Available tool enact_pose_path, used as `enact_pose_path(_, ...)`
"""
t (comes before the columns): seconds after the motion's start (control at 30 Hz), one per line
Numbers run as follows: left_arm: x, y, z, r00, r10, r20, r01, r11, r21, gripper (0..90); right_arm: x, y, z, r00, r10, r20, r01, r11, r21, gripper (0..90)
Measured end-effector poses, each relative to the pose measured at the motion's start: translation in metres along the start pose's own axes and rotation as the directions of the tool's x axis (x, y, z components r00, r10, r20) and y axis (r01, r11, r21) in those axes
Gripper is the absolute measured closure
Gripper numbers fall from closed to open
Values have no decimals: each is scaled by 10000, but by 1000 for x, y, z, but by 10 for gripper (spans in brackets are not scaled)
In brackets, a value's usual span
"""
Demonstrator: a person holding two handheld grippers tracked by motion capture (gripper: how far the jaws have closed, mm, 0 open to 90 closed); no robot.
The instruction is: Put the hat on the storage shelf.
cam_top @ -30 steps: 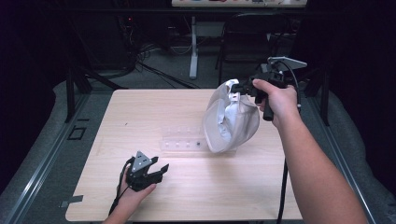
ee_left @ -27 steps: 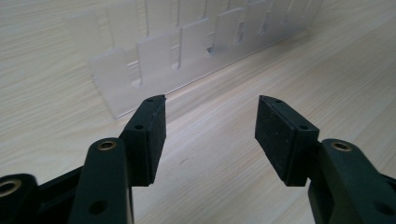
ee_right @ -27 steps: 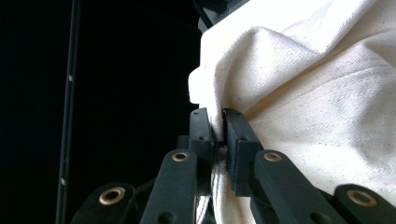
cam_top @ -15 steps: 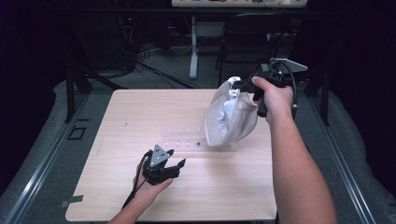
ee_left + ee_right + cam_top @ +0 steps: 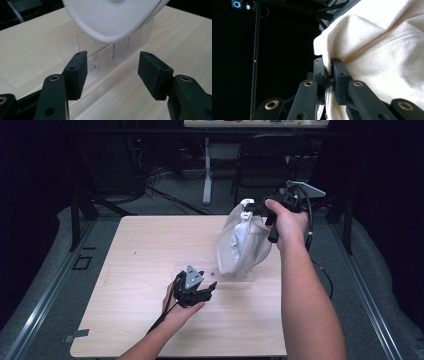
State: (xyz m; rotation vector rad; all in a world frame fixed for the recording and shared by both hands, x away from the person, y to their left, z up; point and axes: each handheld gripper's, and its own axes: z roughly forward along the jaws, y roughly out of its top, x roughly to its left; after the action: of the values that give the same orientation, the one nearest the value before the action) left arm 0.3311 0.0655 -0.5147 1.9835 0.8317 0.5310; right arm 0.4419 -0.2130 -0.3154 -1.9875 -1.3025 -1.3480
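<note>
The right gripper (image 5: 251,209) is clamped tight on the top edge of a white cloth bag (image 5: 243,245); in the right gripper view its jaws pinch a fold of the bag's fabric (image 5: 372,57) between the pads, with almost no gap. The bag hangs from that grip above the right half of the table (image 5: 140,250), its bottom just over a clear plastic rack (image 5: 200,265) that lies flat on the wood. Whether the bag's bottom touches the rack is hard to tell from the high view.

The left gripper (image 5: 209,287) sits low over the table just in front of the rack, held in the left hand (image 5: 182,307). Its jaws have just been opening and now stand wide, with nothing between them. In the left gripper view its gripper (image 5: 112,71) points at the rack (image 5: 110,53), and the rounded underside of the bag (image 5: 110,17) looms just above and beyond the pads without touching them.

Count: one bag, one rack, two grippers. The rack shows a row of slots; at least four can be made out in the left gripper view, though its clear plastic makes the count unsure.
</note>
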Motion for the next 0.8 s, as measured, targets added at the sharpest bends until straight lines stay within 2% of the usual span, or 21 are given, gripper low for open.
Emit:
enact_pose_path(0.13,-5,9,5,9998,123,-143,-124,9999,-91,411,0,-2,5,10000,-95,24,95,9999,33,830)
enact_pose_path(0.2,-10,16,10,9985,338,-437,-332,9993,144,411,1,-3,8,9999,-72,-92,73,9999,107,830)
enact_pose_path(0.27,-14,21,13,9981,386,-471,-377,9991,190,412,1,-3,11,9999,-110,-29,110,9999,93,830)
enact_pose_path(0.37,-18,29,17,9969,562,-549,-545,9980,309,462,-1,-3,12,10000,-60,-58,61,9999,89,830)
enact_pose_path(0.47,-23,37,26,9941,777,-759,-728,9952,653,515,-2,-4,14,9999,-107,-122,109,9998,179,830)
enact_pose_path(0.7,-29,40,40,9889,1029,-1073,-909,9896,1119,536,2,-5,15,9995,-288,-92,291,9989,363,830)
enact_pose_path(0.77,-29,41,41,9873,1150,-1097,-1009,9868,1264,607,5,-6,14,9993,-374,-10,374,9987,350,829)
enact_pose_path(0.8,-29,41,40,9870,1168,-1100,-1024,9864,1283,607,5,-6,14,9993,-374,-10,374,9987,350,829)
